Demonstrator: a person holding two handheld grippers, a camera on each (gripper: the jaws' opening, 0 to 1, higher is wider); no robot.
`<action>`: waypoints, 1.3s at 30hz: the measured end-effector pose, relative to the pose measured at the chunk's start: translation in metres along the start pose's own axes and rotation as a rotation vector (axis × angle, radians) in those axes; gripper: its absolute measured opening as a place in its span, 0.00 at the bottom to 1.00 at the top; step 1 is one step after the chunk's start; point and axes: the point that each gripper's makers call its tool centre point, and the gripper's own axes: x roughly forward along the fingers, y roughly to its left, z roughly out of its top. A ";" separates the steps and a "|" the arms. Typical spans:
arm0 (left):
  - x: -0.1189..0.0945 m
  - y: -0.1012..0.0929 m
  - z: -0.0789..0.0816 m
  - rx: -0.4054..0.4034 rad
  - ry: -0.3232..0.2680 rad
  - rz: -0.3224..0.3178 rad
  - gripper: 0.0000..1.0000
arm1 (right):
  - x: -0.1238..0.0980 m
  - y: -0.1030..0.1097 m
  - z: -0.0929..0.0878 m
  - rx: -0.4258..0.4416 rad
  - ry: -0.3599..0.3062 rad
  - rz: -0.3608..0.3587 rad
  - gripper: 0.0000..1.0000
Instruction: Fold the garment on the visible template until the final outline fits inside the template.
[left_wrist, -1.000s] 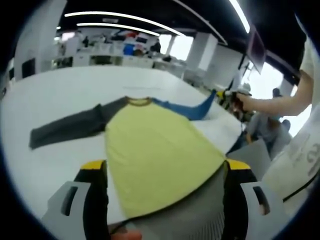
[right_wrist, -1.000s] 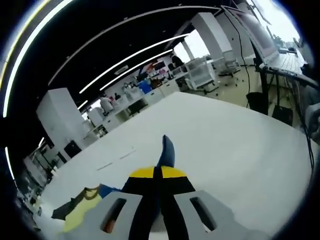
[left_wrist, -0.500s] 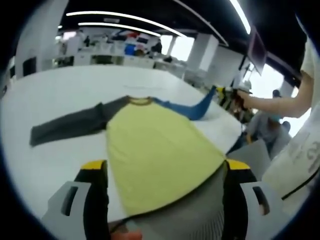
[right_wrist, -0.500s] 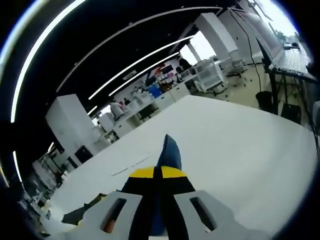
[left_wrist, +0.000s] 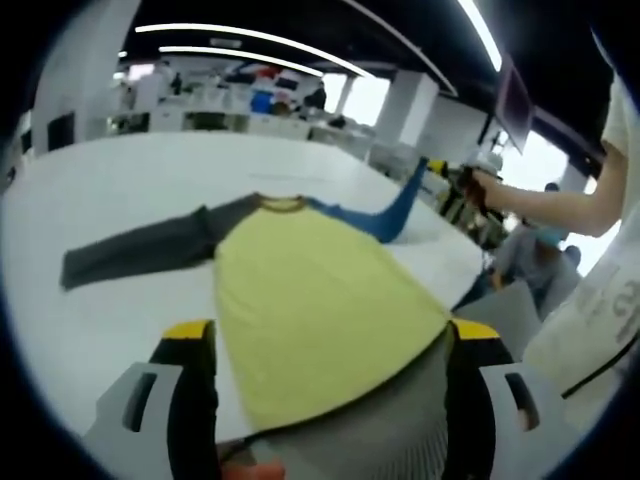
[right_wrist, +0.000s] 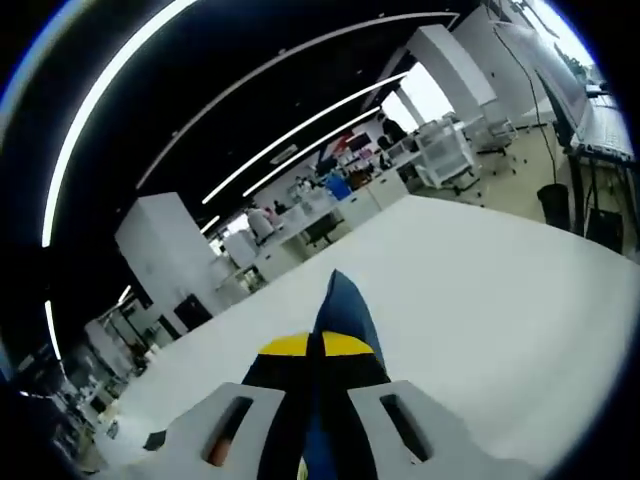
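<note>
A long-sleeved shirt with a yellow body (left_wrist: 310, 300) lies flat on the white table (left_wrist: 120, 160). Its grey sleeve (left_wrist: 140, 250) stretches out to the left. Its blue sleeve (left_wrist: 385, 215) rises off the table toward the right, where my right gripper (left_wrist: 452, 180) holds the cuff. In the right gripper view the blue sleeve (right_wrist: 338, 300) sticks out past my right gripper (right_wrist: 315, 345), whose jaws are shut on it. My left gripper (left_wrist: 330, 335) hovers open at the shirt's near hem, jaws wide apart on either side of it. Grey ribbed fabric (left_wrist: 385, 430) sits just below the hem.
The person's arm (left_wrist: 545, 205) reaches in from the right, and another person (left_wrist: 535, 255) sits past the table's right edge. Desks and shelves (left_wrist: 250, 115) line the far side of the room. A desk with screens (right_wrist: 590, 110) stands beyond the table (right_wrist: 480, 290).
My right gripper has lifted the blue sleeve cuff higher off the table, and its view has tilted upward so the shirt body has left it. The left gripper has held still.
</note>
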 end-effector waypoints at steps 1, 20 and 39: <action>0.000 0.000 0.000 0.000 0.000 0.001 0.91 | 0.000 0.004 0.001 -0.002 -0.001 0.007 0.02; 0.003 -0.004 -0.001 -0.009 -0.001 -0.013 0.91 | 0.022 0.046 0.013 -0.031 0.019 0.155 0.02; 0.004 -0.005 -0.005 -0.022 -0.003 -0.019 0.90 | 0.050 0.105 0.004 -0.060 0.053 0.311 0.02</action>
